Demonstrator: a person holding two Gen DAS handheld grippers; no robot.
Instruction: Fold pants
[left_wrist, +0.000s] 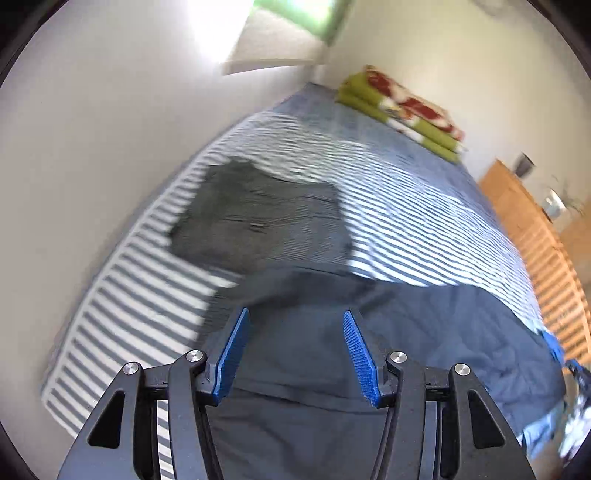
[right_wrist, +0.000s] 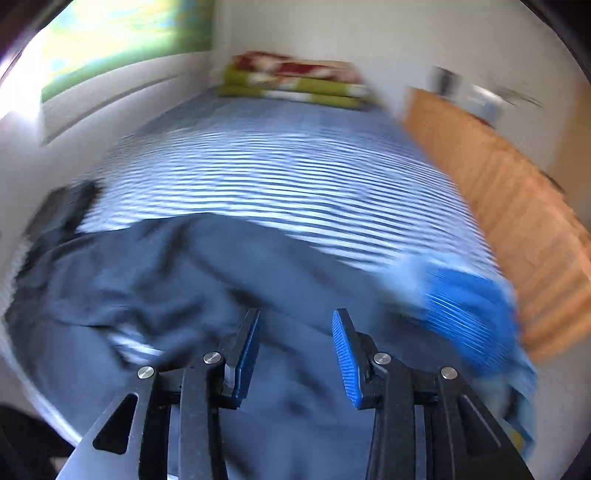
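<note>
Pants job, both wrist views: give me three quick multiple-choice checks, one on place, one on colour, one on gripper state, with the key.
1. Where does the folded grey garment lie?
A. on the striped bed, beyond the dark pants
B. on the wooden dresser
C. on the green blanket

2. What colour are the gripper pads?
A. red
B. blue
C. yellow

3. How does the left gripper stand?
A. shut on the pants
B. shut on the blanket
C. open, nothing between the pads

Key: 1 A, the grey garment rests on the striped bed past the dark pants. 2 B, the pads show blue in both views. 3 C, the left gripper has its jaws apart above the pants, with nothing pinched.
</note>
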